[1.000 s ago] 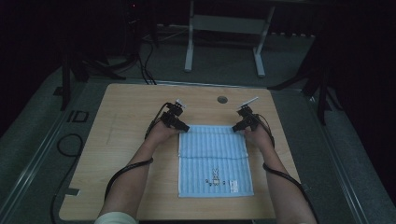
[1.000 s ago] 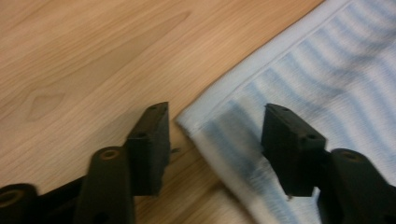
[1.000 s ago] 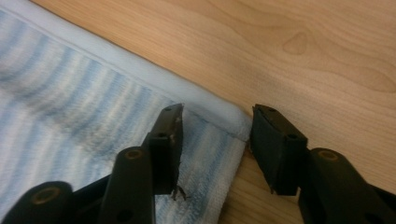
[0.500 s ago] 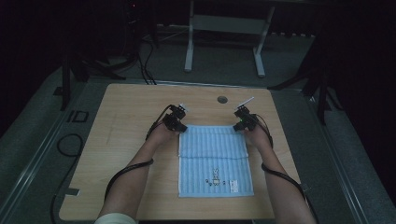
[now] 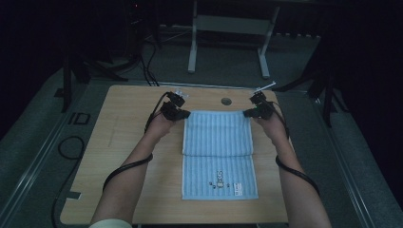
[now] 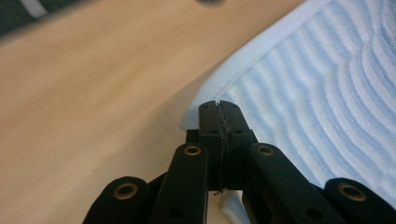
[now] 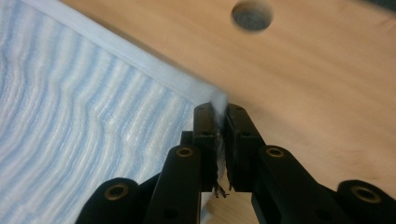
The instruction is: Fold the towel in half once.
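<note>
Logo print blurry at the ribbed blue towel (image 5: 217, 147)'s six o'clock; left gripper (image 6: 218, 106) and right gripper (image 7: 217, 110) each pinch a far corner.

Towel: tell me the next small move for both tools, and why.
Probably lift both corners and carry them toward the person. The left tool and right tool are each shut on a far corner of the blue towel, which lies on the wooden table and looks ready for a fold.

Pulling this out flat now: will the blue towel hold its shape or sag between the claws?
Probably sags: the towel already ripples near the left claw. Likely light, since pinched corners carry it. The right claw holds little cloth, so it might slip.
</note>
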Available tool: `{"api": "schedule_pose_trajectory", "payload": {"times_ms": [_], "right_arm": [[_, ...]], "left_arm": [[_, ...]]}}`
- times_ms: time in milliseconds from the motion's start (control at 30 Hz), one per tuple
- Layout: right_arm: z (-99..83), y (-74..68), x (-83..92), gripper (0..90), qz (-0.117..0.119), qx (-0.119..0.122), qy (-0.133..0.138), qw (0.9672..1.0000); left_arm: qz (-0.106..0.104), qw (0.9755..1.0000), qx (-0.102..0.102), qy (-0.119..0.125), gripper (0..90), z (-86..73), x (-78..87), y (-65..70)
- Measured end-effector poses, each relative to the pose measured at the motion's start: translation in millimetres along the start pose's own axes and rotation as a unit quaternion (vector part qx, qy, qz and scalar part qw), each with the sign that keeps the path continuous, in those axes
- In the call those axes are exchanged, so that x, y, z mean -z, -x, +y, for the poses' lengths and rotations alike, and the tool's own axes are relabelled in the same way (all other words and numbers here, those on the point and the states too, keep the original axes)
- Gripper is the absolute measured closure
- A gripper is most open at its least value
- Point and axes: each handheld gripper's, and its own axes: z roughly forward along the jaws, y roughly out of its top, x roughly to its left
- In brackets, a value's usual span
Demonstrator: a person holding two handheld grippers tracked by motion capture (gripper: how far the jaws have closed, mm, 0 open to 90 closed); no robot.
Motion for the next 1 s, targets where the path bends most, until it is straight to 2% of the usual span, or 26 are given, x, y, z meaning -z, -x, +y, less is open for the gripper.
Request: {"api": "schedule_pose_trajectory", "payload": {"times_ms": [67, 133, 167, 200, 233, 267, 300, 367, 400, 433, 500, 533, 600, 633, 667, 700, 733, 767, 833, 867, 1000], "right_arm": [[10.4, 2.5, 14.0, 83.8, -0.006, 0.003, 0.012, 0.9999], [23.7, 4.1, 29.8, 83.8, -0.011, 0.012, 0.024, 0.9996], [32.2, 4.7, 40.9, 83.8, -0.008, 0.019, 0.041, 0.9989], [32.2, 4.7, 40.9, 83.8, -0.008, 0.019, 0.041, 0.9989], [37.2, 4.9, 47.6, 83.8, -0.009, 0.020, 0.048, 0.9986], [50.2, 4.7, 64.0, 83.8, -0.018, 0.023, 0.064, 0.9975], [55.5, 4.0, 71.6, 83.8, -0.022, 0.026, 0.075, 0.9966], [62.9, 1.4, 84.6, 83.7, -0.022, 0.028, 0.093, 0.9950], [62.9, 1.4, 84.6, 83.7, -0.022, 0.028, 0.093, 0.9950], [64.1, -0.4, 89.6, 83.7, -0.017, 0.030, 0.101, 0.9943], [56.6, -6.2, 98.5, 83.7, -0.017, 0.044, 0.110, 0.9929], [56.6, -6.2, 98.5, 83.7, -0.017, 0.044, 0.110, 0.9929], [40.4, -9.2, 99.4, 83.7, -0.017, 0.057, 0.108, 0.9923], [40.4, -9.2, 99.4, 83.7, -0.017, 0.057, 0.108, 0.9923], [29.2, -10.4, 99.6, 83.7, -0.012, 0.061, 0.108, 0.9922], [25.3, -11.3, 99.6, 83.7, -0.011, 0.063, 0.107, 0.9921], [20.9, -11.9, 99.2, 83.7, -0.008, 0.067, 0.107, 0.9919], [20.9, -11.9, 99.2, 83.7, -0.008, 0.067, 0.107, 0.9919], [9.3, -14.8, 99.5, 83.7, 0.001, 0.074, 0.107, 0.9915], [6.0, -16.3, 99.4, 83.7, 0.001, 0.075, 0.107, 0.9914], [-1.3, -17.5, 91.4, 83.7, 0.009, 0.073, 0.095, 0.9928]], "left_arm": [[0.005, 0.9998, -0.008, 0.017, 89.0, 13.1, 14.2, -0.3], [0.021, 0.9991, -0.019, 0.030, 89.0, 29.9, 31.4, 0.7], [0.025, 0.9988, -0.023, 0.035, 89.0, 35.2, 37.2, 1.6], [0.025, 0.9988, -0.023, 0.035, 89.0, 35.2, 37.2, 1.6], [0.034, 0.9977, -0.030, 0.051, 89.0, 47.9, 51.4, 3.8], [0.039, 0.9969, -0.035, 0.059, 89.0, 53.2, 57.9, 5.1], [0.048, 0.9956, -0.040, 0.069, 89.0, 57.6, 64.4, 6.3], [0.046, 0.9946, -0.040, 0.085, 89.0, 63.3, 74.8, 8.6], [0.046, 0.9946, -0.040, 0.085, 89.1, 63.3, 74.8, 8.6], [0.041, 0.9938, -0.050, 0.090, 89.1, 63.4, 80.6, 12.7], [0.034, 0.9936, -0.055, 0.093, 89.0, 56.8, 82.4, 16.0], [0.034, 0.9936, -0.055, 0.093, 89.0, 56.8, 82.4, 16.0], [0.023, 0.9941, -0.047, 0.095, 89.1, 44.4, 81.4, 16.7], [0.023, 0.9941, -0.047, 0.095, 89.0, 44.4, 81.4, 16.7], [0.013, 0.9944, -0.048, 0.093, 89.1, 35.6, 80.5, 17.8], [0.012, 0.9942, -0.048, 0.095, 89.1, 31.3, 80.2, 18.4], [0.001, 0.9945, -0.041, 0.096, 89.1, 26.8, 79.1, 18.9], [0.001, 0.9945, -0.041, 0.096, 89.1, 26.8, 79.1, 18.9], [0.003, 0.9942, -0.044, 0.098, 89.1, 21.4, 77.9, 21.9], [-0.004, 0.9949, -0.042, 0.091, 89.1, 19.3, 76.7, 22.6], [0.002, 0.9962, -0.040, 0.078, 89.1, 13.7, 67.9, 24.1]]}}
